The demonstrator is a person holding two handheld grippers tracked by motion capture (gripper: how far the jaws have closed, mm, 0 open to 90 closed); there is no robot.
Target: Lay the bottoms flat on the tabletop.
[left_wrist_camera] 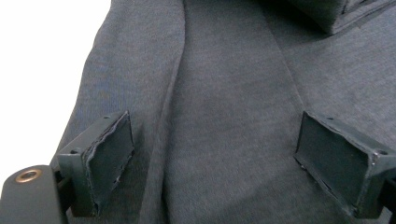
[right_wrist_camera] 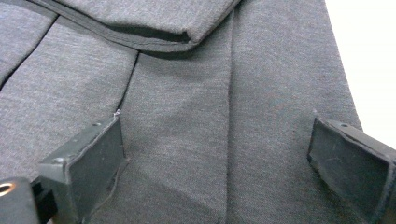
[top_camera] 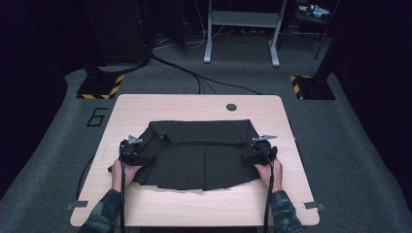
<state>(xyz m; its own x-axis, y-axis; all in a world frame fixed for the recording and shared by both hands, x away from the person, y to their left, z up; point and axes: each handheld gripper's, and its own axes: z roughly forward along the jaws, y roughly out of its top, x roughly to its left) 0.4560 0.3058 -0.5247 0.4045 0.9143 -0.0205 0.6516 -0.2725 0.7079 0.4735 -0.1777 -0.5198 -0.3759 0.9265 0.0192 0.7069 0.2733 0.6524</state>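
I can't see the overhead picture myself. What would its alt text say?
A person's two hands, each holding a gripper, rest on the left and right edges of a dark pleated skirt spread on a light wooden table, its far part folded toward the person. Behind lie grey carpet, cables and a table frame.

The high view looks forward and down over the whole table (top_camera: 145, 104) from the person's side. Each gripper view sits close above the dark pleated garment (top_camera: 199, 155), which all three views share.
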